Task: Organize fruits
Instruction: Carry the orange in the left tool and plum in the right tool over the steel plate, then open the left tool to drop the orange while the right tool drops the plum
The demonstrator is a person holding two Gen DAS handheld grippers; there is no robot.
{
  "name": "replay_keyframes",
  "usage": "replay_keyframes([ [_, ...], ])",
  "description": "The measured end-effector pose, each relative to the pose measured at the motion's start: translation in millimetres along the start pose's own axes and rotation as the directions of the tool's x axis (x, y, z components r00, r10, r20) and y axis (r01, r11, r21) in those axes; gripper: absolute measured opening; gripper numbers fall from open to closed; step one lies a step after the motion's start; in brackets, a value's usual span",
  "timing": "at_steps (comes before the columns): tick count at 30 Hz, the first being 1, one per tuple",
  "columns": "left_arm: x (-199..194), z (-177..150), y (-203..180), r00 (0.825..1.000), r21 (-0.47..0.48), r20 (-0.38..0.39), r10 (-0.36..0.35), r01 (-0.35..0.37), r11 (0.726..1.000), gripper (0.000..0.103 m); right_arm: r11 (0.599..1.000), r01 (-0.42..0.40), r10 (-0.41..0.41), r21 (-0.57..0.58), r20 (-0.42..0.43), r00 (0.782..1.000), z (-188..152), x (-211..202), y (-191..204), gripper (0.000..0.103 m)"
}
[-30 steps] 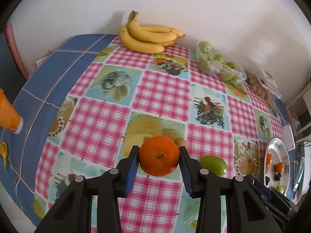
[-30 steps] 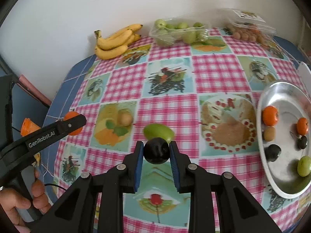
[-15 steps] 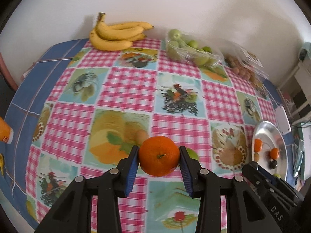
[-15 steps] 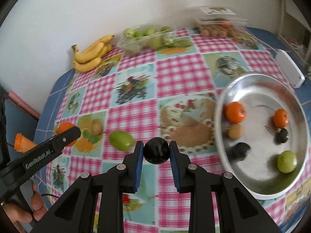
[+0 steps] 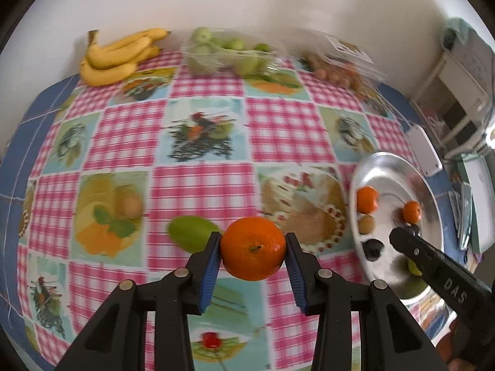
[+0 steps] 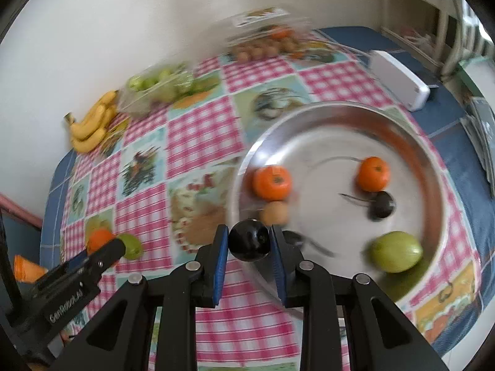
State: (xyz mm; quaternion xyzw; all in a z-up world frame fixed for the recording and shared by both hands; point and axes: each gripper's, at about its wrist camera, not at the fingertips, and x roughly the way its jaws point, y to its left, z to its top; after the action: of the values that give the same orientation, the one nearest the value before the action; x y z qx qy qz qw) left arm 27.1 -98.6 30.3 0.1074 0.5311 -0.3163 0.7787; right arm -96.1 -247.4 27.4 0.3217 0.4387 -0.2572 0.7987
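Observation:
My left gripper (image 5: 253, 249) is shut on an orange mandarin (image 5: 253, 247) and holds it above the checked tablecloth, left of the metal tray (image 5: 386, 167). My right gripper (image 6: 249, 245) is shut on a dark plum (image 6: 249, 244) and holds it over the tray's near-left rim (image 6: 244, 167). The tray holds two mandarins (image 6: 272, 183), a brown fruit (image 6: 273, 212), dark fruits (image 6: 383, 205) and a green fruit (image 6: 396, 251). A green mango (image 5: 191, 237) and a brown fruit (image 5: 131, 205) lie on the cloth.
Bananas (image 5: 117, 55), a clear box of green fruit (image 5: 225, 52) and a box of small brown fruit (image 5: 340, 68) stand along the back wall. A white box (image 6: 399, 78) lies behind the tray. An orange object (image 6: 26, 268) sits at the table's left edge.
Both grippers have moved right toward the tray with their fruits held. The right gripper now hangs over the tray's rim; the left has passed the green mango.

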Motion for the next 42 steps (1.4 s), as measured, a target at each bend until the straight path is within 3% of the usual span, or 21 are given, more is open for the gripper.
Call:
replay_keyframes([
  [19,15.9,-11.8,-107.6,0.998,0.233,-0.003,-0.060,0.059,0.971,0.043,0.977,0.036,-0.045,0.212,0.037,0.998,10.1,-18.6,-98.6,0.028],
  [42,55.0,-3.2,-165.2,0.995,0.398,0.009,-0.096,0.084,0.914,0.043,0.982,0.000,-0.001,0.187,0.005,1.000,19.7,2.3,-98.2,0.028],
])
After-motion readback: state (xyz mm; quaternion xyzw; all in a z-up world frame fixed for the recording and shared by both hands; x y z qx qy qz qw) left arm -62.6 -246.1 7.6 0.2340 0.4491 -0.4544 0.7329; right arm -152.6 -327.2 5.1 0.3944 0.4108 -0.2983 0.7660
